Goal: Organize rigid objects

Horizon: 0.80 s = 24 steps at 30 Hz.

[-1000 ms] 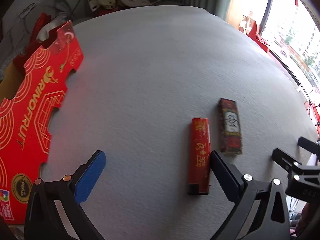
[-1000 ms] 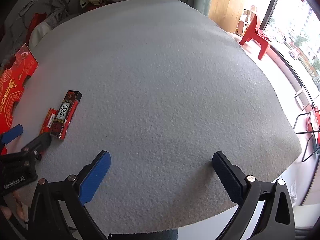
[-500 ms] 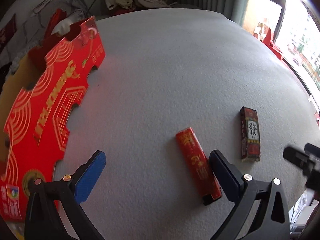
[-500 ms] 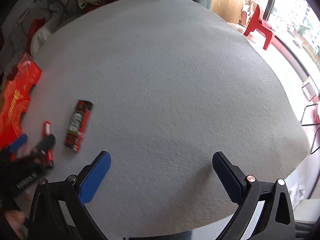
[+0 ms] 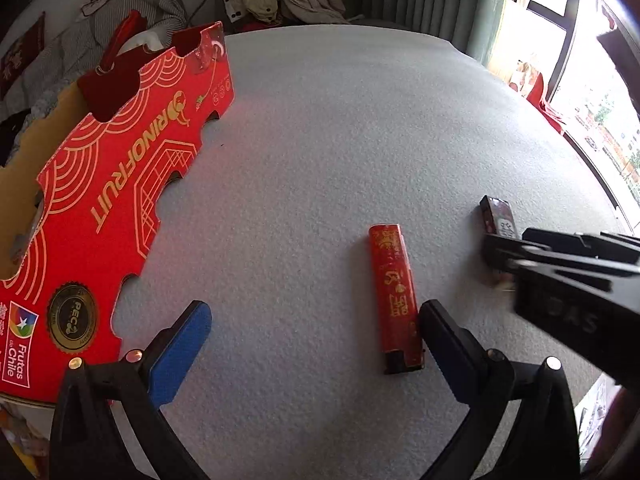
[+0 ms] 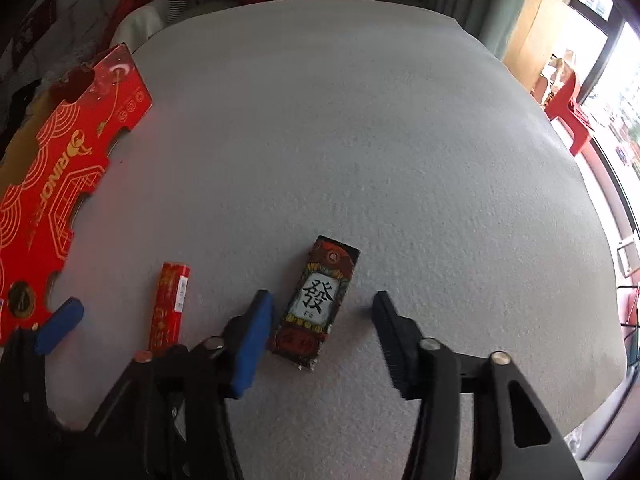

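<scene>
From the left wrist camera, the left gripper [image 5: 314, 338] hangs over the grey table [image 5: 340, 140] with its jaws spread wide and nothing between them; the red lighter [image 5: 394, 298] lies flat just beside its right finger. The red cardboard box [image 5: 108, 204] stands at the left edge of the table. To the right, the right gripper [image 5: 560, 264] covers most of the dark lighter [image 5: 498, 212]. From the right wrist camera, the right gripper [image 6: 320, 324] is open, straddling the dark lighter [image 6: 316, 300], which lies flat near the blue finger [image 6: 252, 340], contact unclear. The red lighter [image 6: 170, 306] lies to its left.
</scene>
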Tool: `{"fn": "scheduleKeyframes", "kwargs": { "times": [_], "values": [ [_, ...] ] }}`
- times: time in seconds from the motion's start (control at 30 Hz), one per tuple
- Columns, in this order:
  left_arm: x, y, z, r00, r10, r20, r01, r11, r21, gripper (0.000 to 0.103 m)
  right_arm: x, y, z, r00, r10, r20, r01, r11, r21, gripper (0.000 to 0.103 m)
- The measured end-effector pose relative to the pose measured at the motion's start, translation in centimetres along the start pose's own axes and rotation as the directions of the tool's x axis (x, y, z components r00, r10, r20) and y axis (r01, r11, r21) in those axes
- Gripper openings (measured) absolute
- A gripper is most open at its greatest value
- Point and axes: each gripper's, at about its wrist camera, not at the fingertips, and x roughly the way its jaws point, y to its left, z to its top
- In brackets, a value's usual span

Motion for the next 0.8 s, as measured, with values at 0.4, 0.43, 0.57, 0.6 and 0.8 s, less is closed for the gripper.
{"fn": "scheduleKeyframes", "kwargs": {
  "times": [0.4,0.43,0.57,0.6,0.8],
  "values": [
    [1.8,-5.7,3.0,0.999,-0.035,0.002,0.034,0.998,0.059,0.103,-0.9,-6.8,-3.2,1.000,-0.020,-0.007,0.020,1.000,0.023,0.025],
    [1.8,-5.7,3.1,1.000,-0.031,-0.001,0.031,0.998,0.052,0.103,-0.9,-7.0,-3.4,1.000,-0.020,-0.004,0.020,0.999,0.028,0.025],
    [1.9,-6.0,3.1,1.000,-0.023,0.016,0.023,0.999,0.035,0.103,-0.6,-6.8,-3.4,1.000,-0.013,-0.001,0.013,1.000,0.014,0.026],
    [1.9,-6.1,3.0,0.999,-0.023,0.028,0.022,0.999,0.034,0.103,-0.7,-6.8,-3.4,1.000,-0.009,0.001,0.009,1.000,0.015,0.026],
    [2.3,-6.2,3.6,1.000,-0.023,-0.006,0.023,0.999,0.033,0.102,-1.5,-5.4,-4.1,1.000,-0.002,0.004,0.002,1.000,0.008,0.026]
  ]
}}
